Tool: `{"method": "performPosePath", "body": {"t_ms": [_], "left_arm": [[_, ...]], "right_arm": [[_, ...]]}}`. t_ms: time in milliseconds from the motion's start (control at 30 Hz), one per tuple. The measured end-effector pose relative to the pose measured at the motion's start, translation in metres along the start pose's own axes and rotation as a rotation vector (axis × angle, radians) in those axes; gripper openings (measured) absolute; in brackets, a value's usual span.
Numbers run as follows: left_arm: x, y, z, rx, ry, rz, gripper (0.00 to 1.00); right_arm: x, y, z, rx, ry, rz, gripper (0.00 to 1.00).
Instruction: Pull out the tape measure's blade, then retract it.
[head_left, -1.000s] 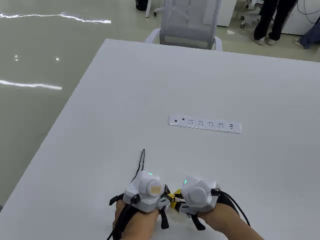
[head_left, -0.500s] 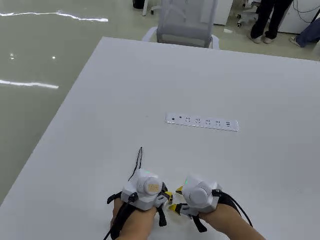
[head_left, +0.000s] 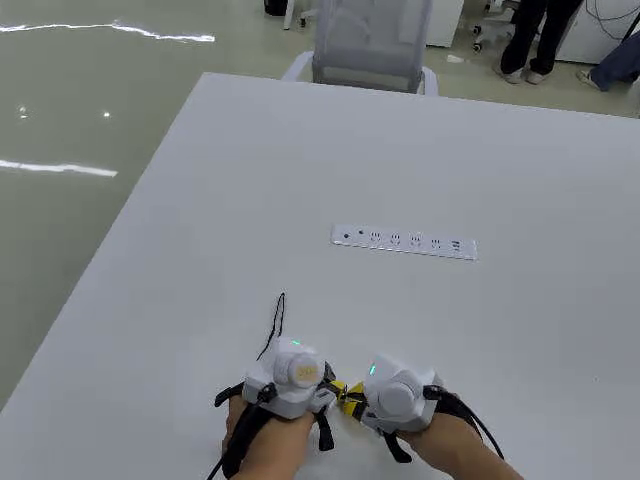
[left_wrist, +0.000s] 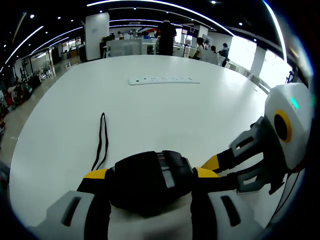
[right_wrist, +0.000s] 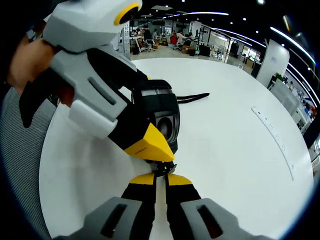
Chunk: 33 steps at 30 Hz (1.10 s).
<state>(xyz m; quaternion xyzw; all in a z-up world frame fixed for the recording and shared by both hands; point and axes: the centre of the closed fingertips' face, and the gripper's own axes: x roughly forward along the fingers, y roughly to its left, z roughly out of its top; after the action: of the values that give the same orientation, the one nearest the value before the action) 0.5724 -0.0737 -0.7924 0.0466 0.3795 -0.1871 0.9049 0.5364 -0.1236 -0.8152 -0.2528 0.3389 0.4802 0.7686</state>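
The left tool (left_wrist: 151, 174) clamps the tape measure (left_wrist: 150, 189) between its tips, low at the bench (left_wrist: 165, 112). The right tool (right_wrist: 160, 181), pinched shut on the blade tip (right_wrist: 166, 169), faces the case's mouth head-on (pull straight back along its own axis).

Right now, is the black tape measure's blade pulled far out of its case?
No: the right gripper pinches the blade tip right beside the black tape measure case.
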Motion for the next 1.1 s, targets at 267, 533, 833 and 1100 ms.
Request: {"method": "performPosePath", "body": {"t_ms": [267,533,833,1100], "left_arm": [[0.001,0.001,0.001,-0.016,-0.001,0.002,0.62],[0.000,0.000,0.000,-0.016,-0.004,0.008,0.62],[0.001,0.001,0.001,-0.017,-0.007,0.010,0.63],[-0.001,0.002,0.003,-0.035,-0.020,-0.008,0.64]], "right_arm": [[0.003,0.000,0.000,0.041,0.009,0.001,0.03],[0.000,0.002,-0.003,0.027,0.007,-0.004,0.03],[-0.021,-0.016,-0.009,0.144,-0.031,-0.064,0.51],[-0.035,-0.019,-0.023,0.206,-0.036,-0.090,0.78]]}}
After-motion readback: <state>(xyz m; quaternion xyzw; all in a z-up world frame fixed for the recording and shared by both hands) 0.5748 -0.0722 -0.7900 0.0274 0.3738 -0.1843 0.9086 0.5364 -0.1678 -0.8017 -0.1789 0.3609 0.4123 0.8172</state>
